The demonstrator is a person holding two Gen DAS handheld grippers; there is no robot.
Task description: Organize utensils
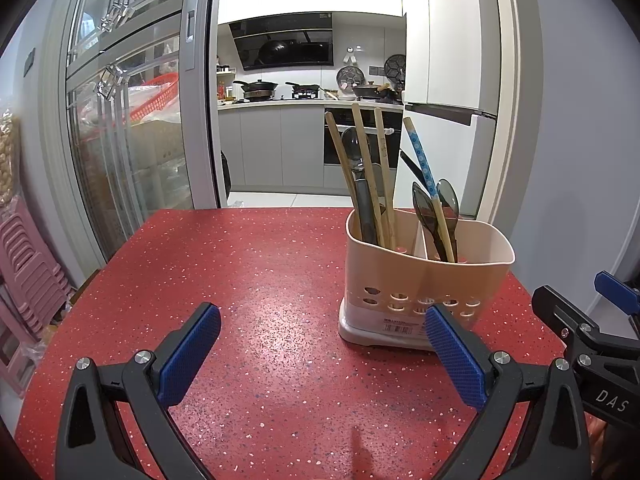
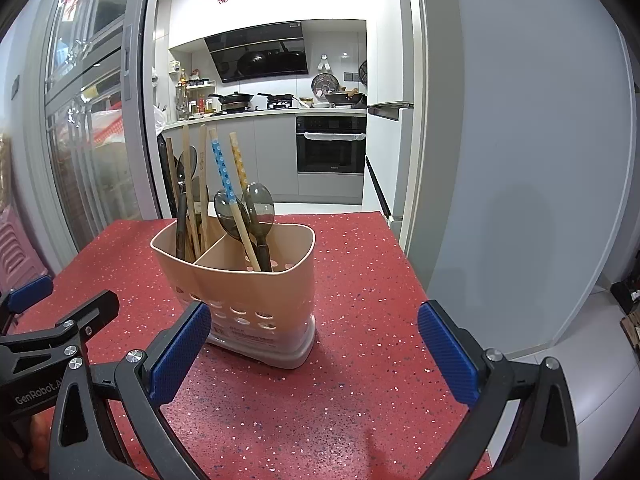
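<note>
The lower ends of the utensils (image 1: 372, 208) are hidden inside the beige holder (image 1: 400, 276). The label (image 1: 400, 322) on its base is too small to read. At 3 o'clock in the left view, the right claw (image 1: 612, 308) is cut by the edge.

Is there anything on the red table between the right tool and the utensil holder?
Nothing visible. Only bare red speckled tabletop lies between the open right tool and the beige two-compartment plastic utensil holder. The holder sits just ahead, toward that tool's left finger.
</note>
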